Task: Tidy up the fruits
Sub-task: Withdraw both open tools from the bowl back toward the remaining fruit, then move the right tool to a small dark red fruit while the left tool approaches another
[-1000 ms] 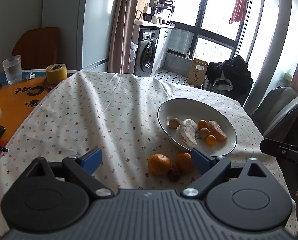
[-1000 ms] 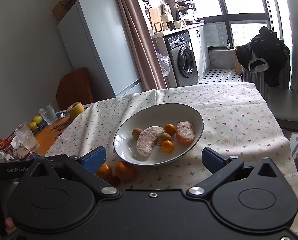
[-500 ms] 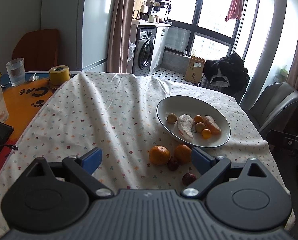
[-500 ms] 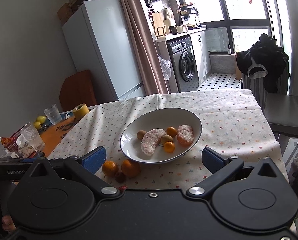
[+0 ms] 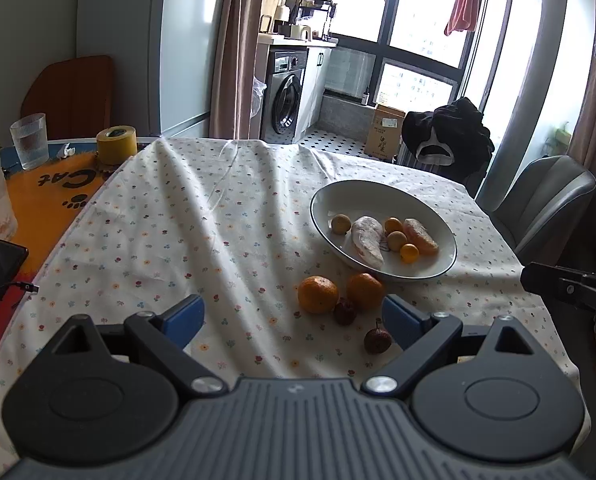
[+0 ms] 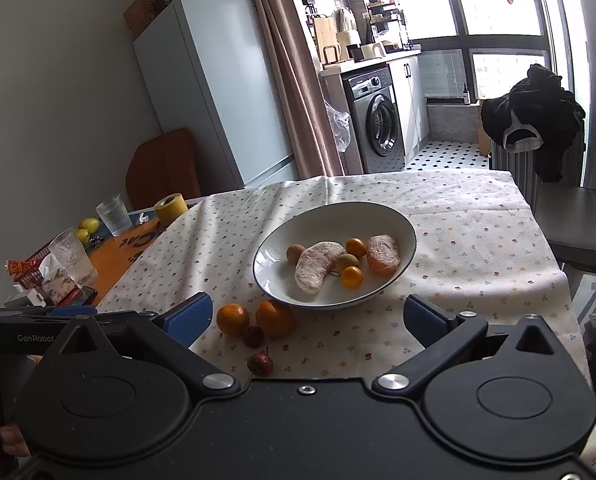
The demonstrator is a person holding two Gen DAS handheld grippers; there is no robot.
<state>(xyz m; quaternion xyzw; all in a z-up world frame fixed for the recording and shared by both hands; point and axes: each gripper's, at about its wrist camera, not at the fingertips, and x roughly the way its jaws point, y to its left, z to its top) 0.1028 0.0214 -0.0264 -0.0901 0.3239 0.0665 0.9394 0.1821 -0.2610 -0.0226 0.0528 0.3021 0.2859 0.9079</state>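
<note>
From the left wrist, the left tongs hang spread wide and empty above the clothed bench. Two oranges and two small dark red fruits lie just before the white bowl.

From the right wrist, the right tongs gape too, holding nothing; the bowl holds peeled segments and small round fruits.

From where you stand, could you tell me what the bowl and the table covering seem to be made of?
The bowl looks like glazed ceramic: smooth white with soft window reflections and a thin dark rim, though melamine can't be ruled out. The table covering looks like thin woven fabric, matte, with a small floral print and soft creases.
</note>
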